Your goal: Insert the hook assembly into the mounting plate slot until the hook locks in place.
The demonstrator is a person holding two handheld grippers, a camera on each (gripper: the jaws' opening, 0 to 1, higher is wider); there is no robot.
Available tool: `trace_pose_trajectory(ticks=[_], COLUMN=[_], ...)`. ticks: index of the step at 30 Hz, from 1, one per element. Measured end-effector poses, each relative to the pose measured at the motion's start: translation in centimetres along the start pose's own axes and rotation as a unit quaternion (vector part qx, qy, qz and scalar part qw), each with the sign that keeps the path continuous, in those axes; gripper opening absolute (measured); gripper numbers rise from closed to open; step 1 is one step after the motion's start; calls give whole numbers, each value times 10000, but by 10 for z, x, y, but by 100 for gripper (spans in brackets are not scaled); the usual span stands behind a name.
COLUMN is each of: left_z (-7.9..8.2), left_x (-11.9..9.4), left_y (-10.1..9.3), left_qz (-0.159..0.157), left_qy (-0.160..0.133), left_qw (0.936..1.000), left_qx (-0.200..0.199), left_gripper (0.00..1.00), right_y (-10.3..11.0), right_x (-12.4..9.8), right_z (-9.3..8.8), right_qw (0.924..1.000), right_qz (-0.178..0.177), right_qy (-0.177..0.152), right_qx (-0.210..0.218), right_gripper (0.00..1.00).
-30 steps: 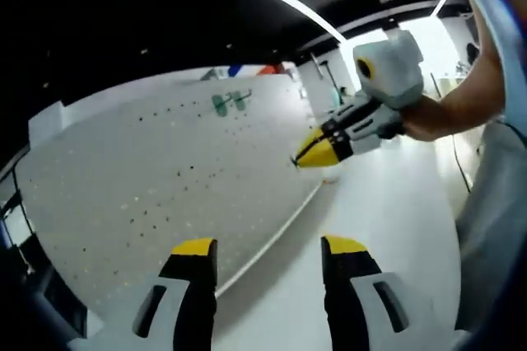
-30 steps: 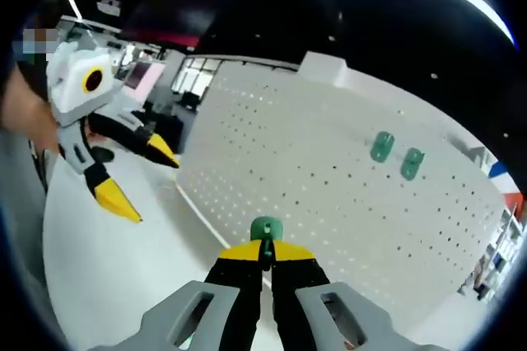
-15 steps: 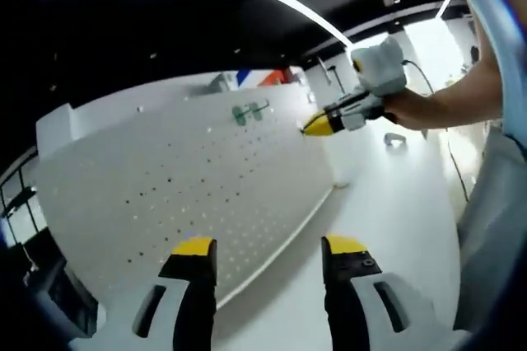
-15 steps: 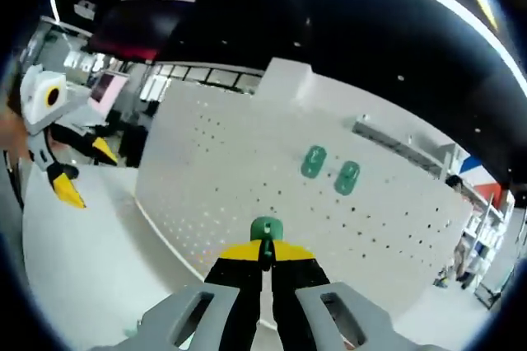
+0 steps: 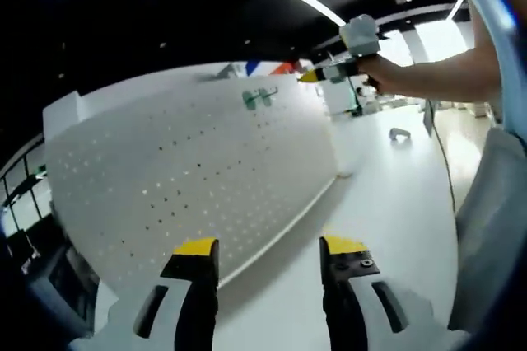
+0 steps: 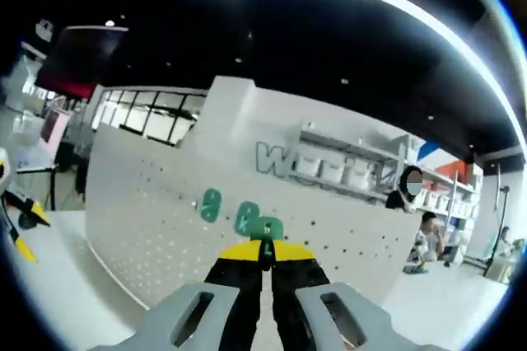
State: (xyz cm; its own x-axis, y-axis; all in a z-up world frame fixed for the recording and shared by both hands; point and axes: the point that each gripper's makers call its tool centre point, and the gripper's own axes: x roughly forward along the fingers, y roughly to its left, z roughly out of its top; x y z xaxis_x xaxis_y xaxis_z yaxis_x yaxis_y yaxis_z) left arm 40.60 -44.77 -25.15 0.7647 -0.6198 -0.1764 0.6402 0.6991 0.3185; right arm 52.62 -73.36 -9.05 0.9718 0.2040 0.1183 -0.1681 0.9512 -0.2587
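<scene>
In the left gripper view, the left gripper (image 5: 268, 256) hung with its two yellow-tipped jaws spread apart and nothing between them, low over the white tabletop (image 5: 387, 203) and taking no part in the work. The white perforated mounting board (image 5: 189, 170) stood upright on that tabletop, with two green hooks (image 5: 258, 98) already seated high on its face. The right gripper (image 5: 311, 77), held by the person's hand (image 5: 383, 77), was reaching toward the board's top edge just beside those hooks; whether its tip touched the board could not be made out at that size. A small grey object (image 5: 399, 133) lay on the tabletop well apart from the board. In the right gripper view, the right gripper (image 6: 265, 254) had its jaws clenched on a small green plastic hook assembly (image 6: 267, 230), which stood in line with the mounted green hooks (image 6: 226, 211) and close against the board (image 6: 148, 227). Contact with a slot was not discernible, the hook being largely masked by the jaws. In my judgement the hook had been carried to the insertion point, while seating, locking and release remained to be done.
</scene>
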Motion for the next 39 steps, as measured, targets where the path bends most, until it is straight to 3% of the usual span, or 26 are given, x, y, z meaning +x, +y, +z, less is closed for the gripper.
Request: trace_pose_trajectory(ticks=[6, 23, 39], left_z=[-2, -2, -11], left_x=[1, -1, -4], left_y=[1, 1, 7], left_qz=[2, 30, 77], left_qy=[3, -56, 41], left_qw=[10000, 10000, 9999], left_qx=[27, 0, -114], left_gripper=[50, 48, 46], right_y=[-7, -10, -15], right_x=[11, 31, 53], right_z=[2, 0, -12], right_qw=[9997, 9993, 9989], right_qz=[-133, -285, -327], right_qy=[-37, -33, 26], right_qx=[188, 221, 324], right_gripper=[1, 1, 1])
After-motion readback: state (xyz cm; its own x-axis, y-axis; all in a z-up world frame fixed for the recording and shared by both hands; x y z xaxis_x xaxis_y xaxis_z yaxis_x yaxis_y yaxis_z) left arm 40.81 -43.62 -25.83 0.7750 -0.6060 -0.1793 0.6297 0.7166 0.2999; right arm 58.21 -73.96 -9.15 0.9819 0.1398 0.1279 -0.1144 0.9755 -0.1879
